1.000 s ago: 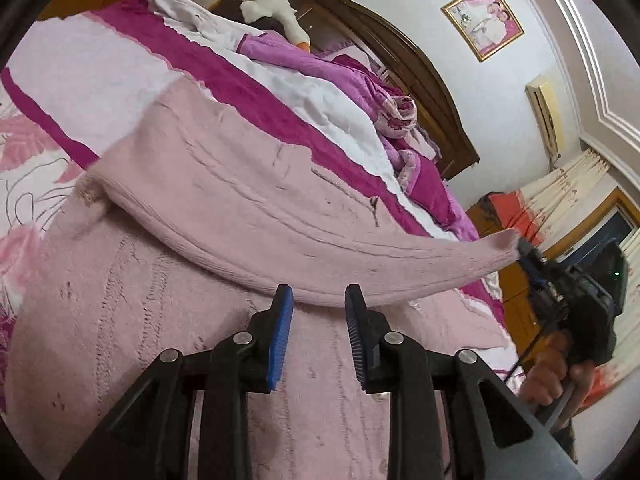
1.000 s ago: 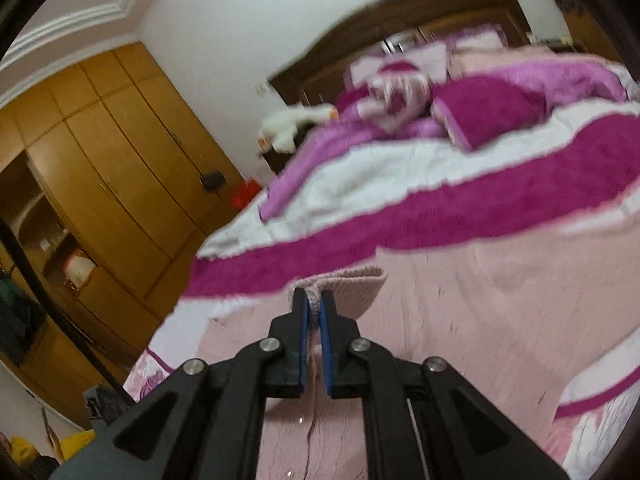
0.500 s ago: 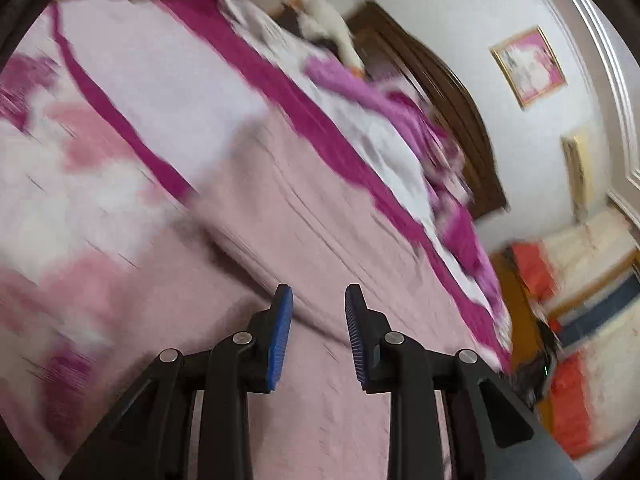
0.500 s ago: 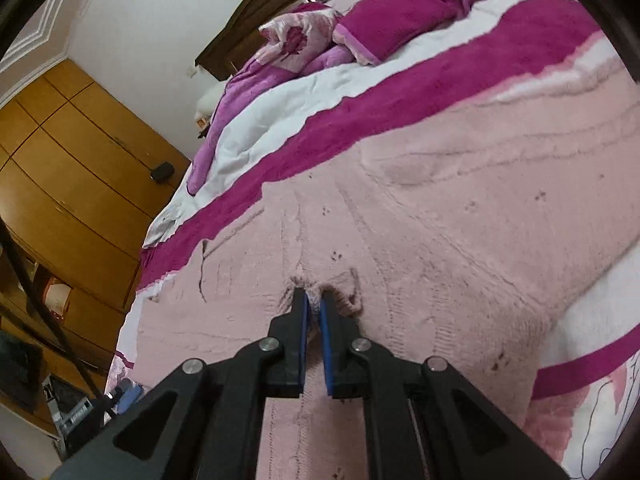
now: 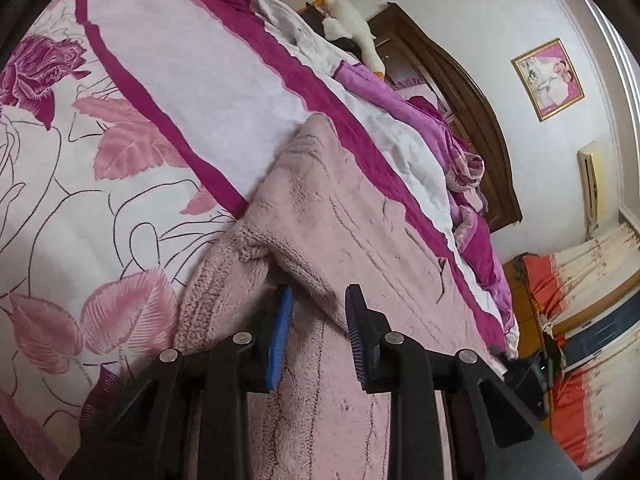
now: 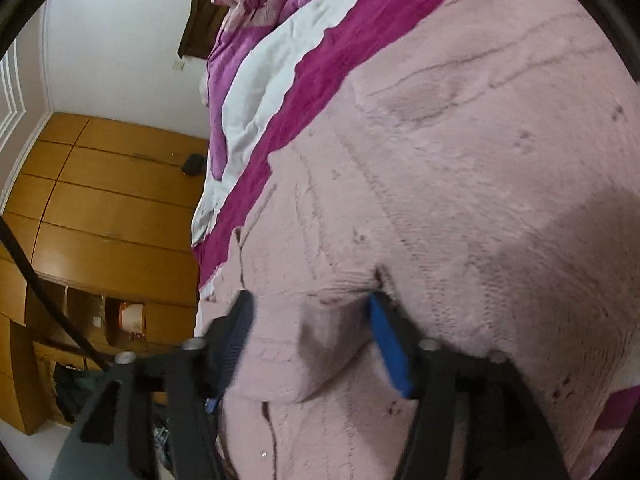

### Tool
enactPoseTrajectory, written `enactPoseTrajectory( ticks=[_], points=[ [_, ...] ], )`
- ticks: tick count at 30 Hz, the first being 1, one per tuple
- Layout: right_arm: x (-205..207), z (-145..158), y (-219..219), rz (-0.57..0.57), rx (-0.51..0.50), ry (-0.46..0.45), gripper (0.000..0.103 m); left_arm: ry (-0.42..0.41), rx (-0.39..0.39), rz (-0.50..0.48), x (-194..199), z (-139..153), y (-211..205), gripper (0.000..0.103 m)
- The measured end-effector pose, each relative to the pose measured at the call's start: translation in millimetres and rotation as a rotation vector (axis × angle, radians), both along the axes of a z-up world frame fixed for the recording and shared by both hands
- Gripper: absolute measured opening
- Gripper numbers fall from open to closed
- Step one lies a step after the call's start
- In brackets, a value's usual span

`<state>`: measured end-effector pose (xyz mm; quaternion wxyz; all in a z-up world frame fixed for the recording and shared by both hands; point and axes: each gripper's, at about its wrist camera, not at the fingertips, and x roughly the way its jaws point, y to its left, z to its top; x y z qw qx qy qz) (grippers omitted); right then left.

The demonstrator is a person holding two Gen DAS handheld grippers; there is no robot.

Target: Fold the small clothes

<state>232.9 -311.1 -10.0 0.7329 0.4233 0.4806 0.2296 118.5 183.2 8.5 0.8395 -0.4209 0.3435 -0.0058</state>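
Sweater, pink knit, lies flat on the bed with its long axis parallel to the magenta stripe, and we judge the folded flap may spring back, since left claw and right claw both stand wide, holding nothing.

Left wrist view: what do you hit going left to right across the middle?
Floral bedspread → pink knit sweater → purple quilt → dark wooden headboard → framed picture on the wall. The left tongs stand open over the sweater's folded edge.
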Motion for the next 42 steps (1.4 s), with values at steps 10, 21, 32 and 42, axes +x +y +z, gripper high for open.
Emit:
enactPoseTrajectory(
  ticks=[10,21,32,42],
  points=[
    [6,28,37,0.037,-0.515,0.155,0.073,0.004,0.002,-0.041,1,-4,-3,0.004],
    [-3,35,55,0.021,-0.572,0.072,0.065,0.006,-0.016,-0.055,1,-10,1,0.004],
    [3,-17,30,0.048,-0.103,-0.003,0.012,0.007,-0.029,-0.04,-2,-14,3,0.004],
    [-6,68,69,-0.012,-0.611,-0.198,0.011,0.02,-0.05,-0.054,1,-13,6,0.004]
  ],
)
